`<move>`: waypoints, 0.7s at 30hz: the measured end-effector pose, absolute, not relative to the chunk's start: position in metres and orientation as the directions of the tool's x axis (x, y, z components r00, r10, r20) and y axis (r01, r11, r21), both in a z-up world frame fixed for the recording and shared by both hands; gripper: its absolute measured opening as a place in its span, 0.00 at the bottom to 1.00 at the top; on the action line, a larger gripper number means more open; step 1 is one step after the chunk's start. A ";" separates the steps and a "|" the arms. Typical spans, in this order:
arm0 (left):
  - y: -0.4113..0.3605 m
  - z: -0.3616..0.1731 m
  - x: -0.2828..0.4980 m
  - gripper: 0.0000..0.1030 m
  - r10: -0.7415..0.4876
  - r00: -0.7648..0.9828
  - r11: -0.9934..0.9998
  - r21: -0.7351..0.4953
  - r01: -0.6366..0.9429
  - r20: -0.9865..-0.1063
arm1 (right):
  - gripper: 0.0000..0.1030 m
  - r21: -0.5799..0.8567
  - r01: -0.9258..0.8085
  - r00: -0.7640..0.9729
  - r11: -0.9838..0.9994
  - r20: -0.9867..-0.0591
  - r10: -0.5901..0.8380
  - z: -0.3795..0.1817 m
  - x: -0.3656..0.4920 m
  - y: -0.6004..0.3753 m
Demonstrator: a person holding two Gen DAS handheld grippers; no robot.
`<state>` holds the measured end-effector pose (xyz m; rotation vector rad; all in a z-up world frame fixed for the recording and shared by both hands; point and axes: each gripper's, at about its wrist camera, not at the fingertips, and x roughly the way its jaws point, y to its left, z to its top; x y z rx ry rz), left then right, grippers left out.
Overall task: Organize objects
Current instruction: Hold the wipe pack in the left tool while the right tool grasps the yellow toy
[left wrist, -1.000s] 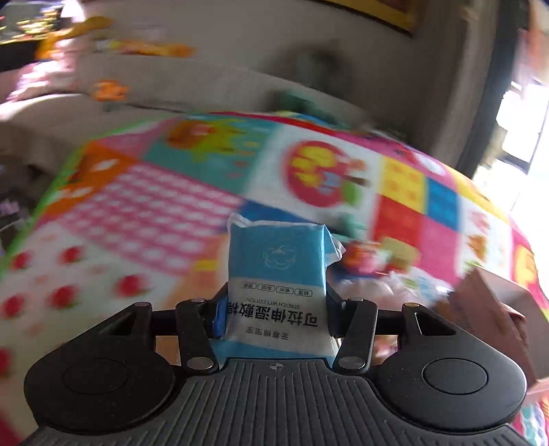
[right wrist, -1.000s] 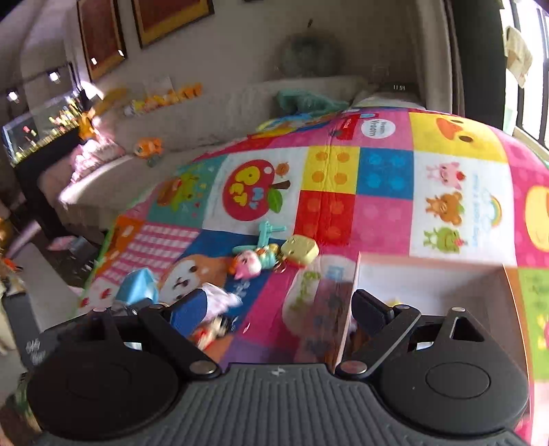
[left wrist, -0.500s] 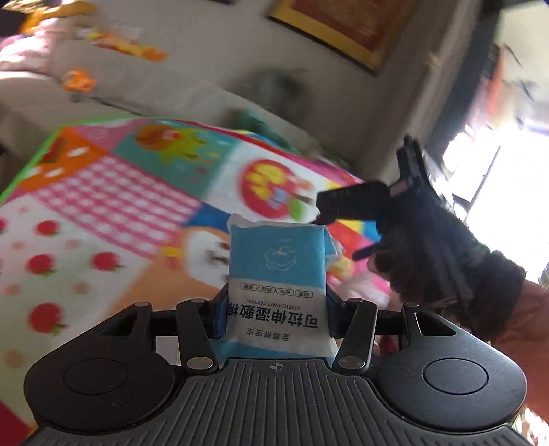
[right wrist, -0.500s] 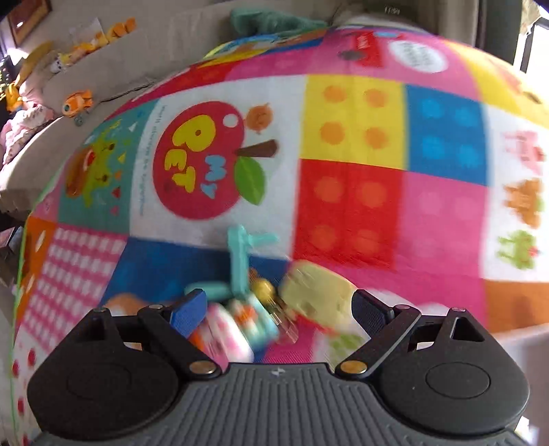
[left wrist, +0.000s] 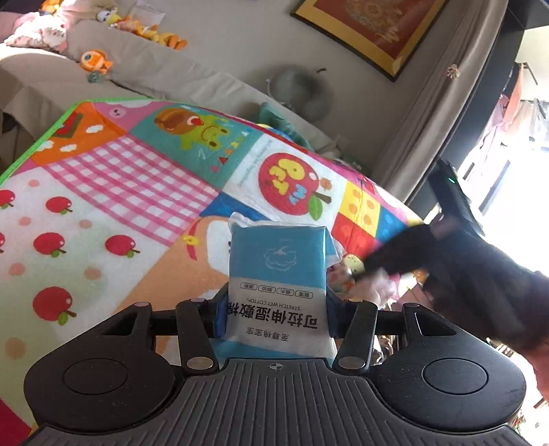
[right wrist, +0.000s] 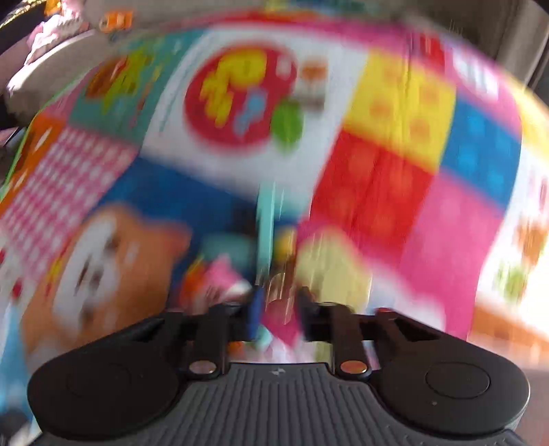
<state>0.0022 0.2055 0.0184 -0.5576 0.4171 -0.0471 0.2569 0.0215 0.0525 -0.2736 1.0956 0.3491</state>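
Note:
My left gripper [left wrist: 276, 310] is shut on a blue and white pack of wet cotton wipes [left wrist: 276, 274], held upright above the colourful play mat [left wrist: 120, 192]. The right wrist view is heavily blurred. My right gripper [right wrist: 278, 308] has its jaws drawn close together around a small toy keychain cluster [right wrist: 271, 274] with teal, pink and pale yellow parts lying on the mat [right wrist: 394, 192]. In the left wrist view the right gripper [left wrist: 377, 260] and the gloved hand reach down to the same toys [left wrist: 346, 271].
A beige sofa [left wrist: 103, 79] with plush toys [left wrist: 96, 61] runs along the mat's far edge. A framed picture [left wrist: 370, 27] hangs on the wall. Bright windows [left wrist: 514, 192] are at the right. A cardboard box edge [right wrist: 507, 326] shows at the lower right.
My right gripper has dropped onto the toy cluster and its jaws have closed from wide open to narrow. My left gripper has kept hold of the wipes pack while swinging its view.

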 end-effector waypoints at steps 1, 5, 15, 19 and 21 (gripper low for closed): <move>0.204 0.018 0.002 0.54 -0.157 0.916 0.851 -0.521 -0.065 -0.370 | 0.11 -0.025 -0.414 0.376 0.910 -0.915 0.146 0.051 0.245 0.016; 0.200 0.018 0.004 0.54 -0.165 0.915 0.855 -0.516 -0.054 -0.369 | 0.15 -0.044 -0.451 0.445 0.891 -0.877 0.182 0.074 0.214 0.001; 0.200 0.016 0.003 0.54 -0.211 0.915 0.841 -0.540 -0.008 -0.342 | 0.82 -0.126 -0.286 0.572 0.950 -0.818 0.063 0.042 0.313 0.054; 0.201 0.016 0.005 0.54 -0.232 0.912 0.832 -0.554 0.006 -0.339 | 0.79 -0.065 -0.274 0.525 0.960 -0.846 0.092 0.027 0.333 0.054; 0.203 0.015 0.005 0.54 -0.242 0.910 0.824 -0.566 0.010 -0.337 | 0.64 -0.033 -0.313 0.502 0.949 -0.854 0.136 0.030 0.331 0.046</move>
